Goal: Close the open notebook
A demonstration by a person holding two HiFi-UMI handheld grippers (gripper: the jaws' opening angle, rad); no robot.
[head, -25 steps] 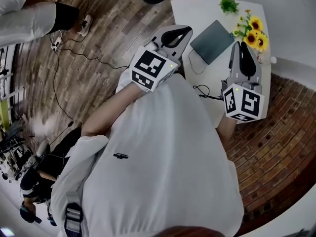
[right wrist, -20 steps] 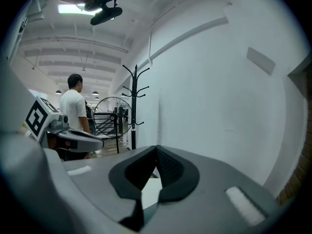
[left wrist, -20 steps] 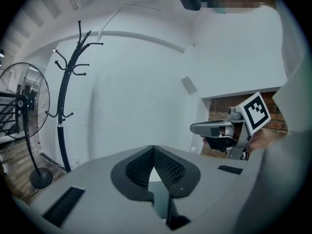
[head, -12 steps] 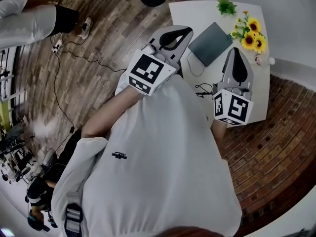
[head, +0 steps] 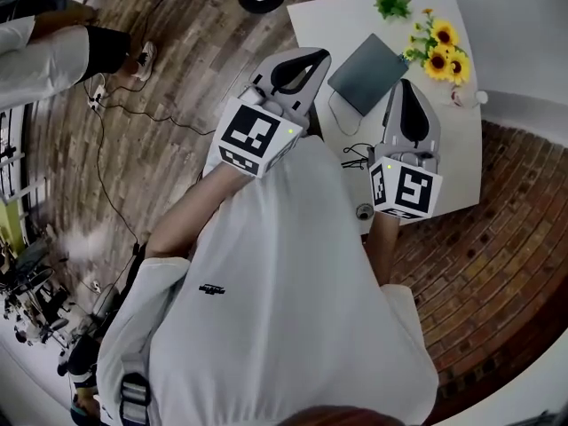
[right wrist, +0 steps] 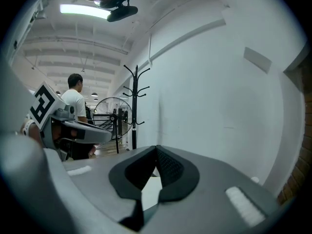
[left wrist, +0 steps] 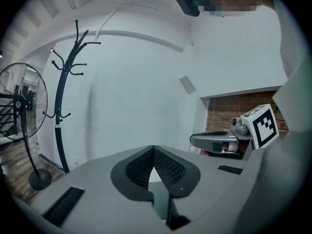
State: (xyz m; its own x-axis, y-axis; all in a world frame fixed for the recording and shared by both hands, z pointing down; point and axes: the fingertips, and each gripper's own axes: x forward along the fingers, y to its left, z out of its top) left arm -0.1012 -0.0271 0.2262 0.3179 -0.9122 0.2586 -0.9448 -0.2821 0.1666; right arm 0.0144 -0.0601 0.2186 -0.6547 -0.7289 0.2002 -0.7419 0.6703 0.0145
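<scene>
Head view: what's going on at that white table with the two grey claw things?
A person holds a two-jaw gripper in each hand at a white table. The grey-green notebook lies closed beside the sunflowers. The left gripper and the right gripper are both shut with nothing between their jaws, pointing toward the notebook.

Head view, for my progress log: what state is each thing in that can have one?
notebook: closed, lying flat on the white table.
left gripper: jaws together, empty.
right gripper: jaws together, empty.
</scene>
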